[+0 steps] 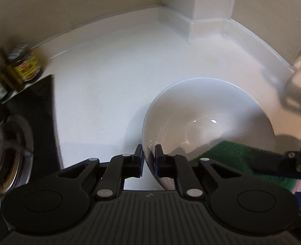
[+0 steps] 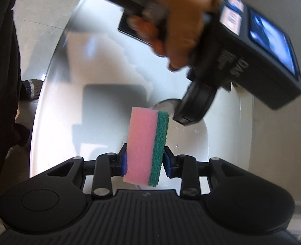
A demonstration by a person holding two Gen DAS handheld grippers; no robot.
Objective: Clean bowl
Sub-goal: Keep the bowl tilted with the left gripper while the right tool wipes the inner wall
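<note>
1. While the left gripper (image 1: 149, 161) straddles the near rim of the white bowl (image 1: 208, 118), one finger sits outside the wall and the other inside; the fingers look clamped on the rim, though pad contact is partly hidden.
2. The right gripper (image 2: 145, 163) is clenched on a pink-and-green sponge (image 2: 146, 147), one blue pad on the pink face and the other on the green scouring face.
3. The sponge's long axis runs forward along the fingers, so its free end projects well past the fingertips.
4. In the left wrist view, the sponge's green face (image 1: 234, 155) lies over the bowl's right rim, with the right gripper just beside it.
5. The bowl stands on a white bench (image 1: 109, 77); its interior looks bare and glossy.
6. In the right wrist view, the person's left hand (image 2: 187, 20) holds the left gripper's body above the bowl (image 2: 193, 140).
7. Judgement: the right gripper is the working tool and is nearer the bowl's interior. The coming move depends on carrying the sponge's free end down and inward from the right rim, while the left gripper steadies the bowl.
8. Jars (image 1: 26, 63) stand well apart at the far left.
</note>
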